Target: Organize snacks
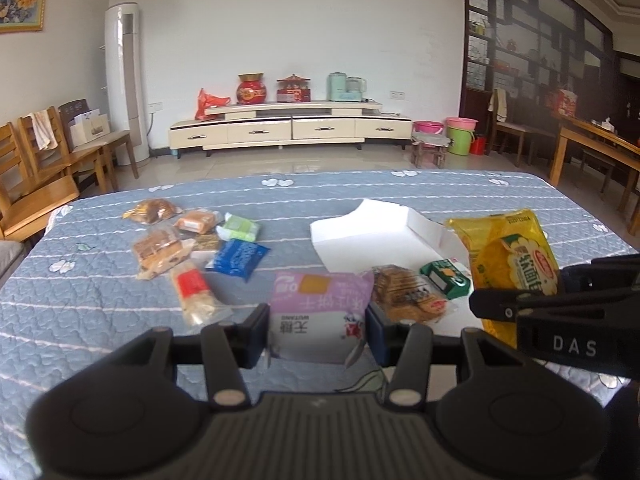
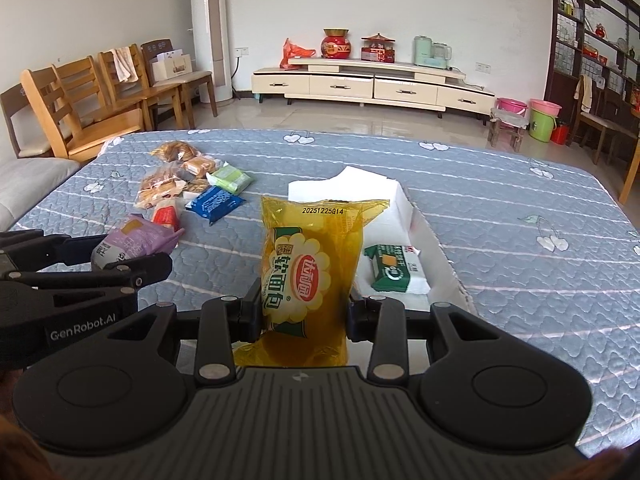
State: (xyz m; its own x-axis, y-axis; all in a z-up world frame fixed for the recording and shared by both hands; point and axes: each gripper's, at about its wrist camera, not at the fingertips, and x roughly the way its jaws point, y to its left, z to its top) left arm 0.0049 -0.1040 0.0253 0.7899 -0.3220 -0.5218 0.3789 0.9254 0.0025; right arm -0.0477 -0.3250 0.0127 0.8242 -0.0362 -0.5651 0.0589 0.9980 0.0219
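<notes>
both grippers loaded, most snacks still loose on the counter

left wrist view: left gripper (image 1: 318, 330) fingers clamp a purple packet (image 1: 320, 304) marked "无糖"; loose snacks (image 1: 188, 248) lie well left of the white box (image 1: 360, 236).
right wrist view: right gripper (image 2: 304, 314) fingers pinch a yellow bread bag (image 2: 310, 264), stamped "20251225014"; one green packet (image 2: 390, 268) sits in the box. judged early.

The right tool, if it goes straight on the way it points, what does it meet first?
Probably the white box: beyond the yellow bread packet held in the right tool, its open tray with the green packet lies ahead, though depth is unclear.
</notes>
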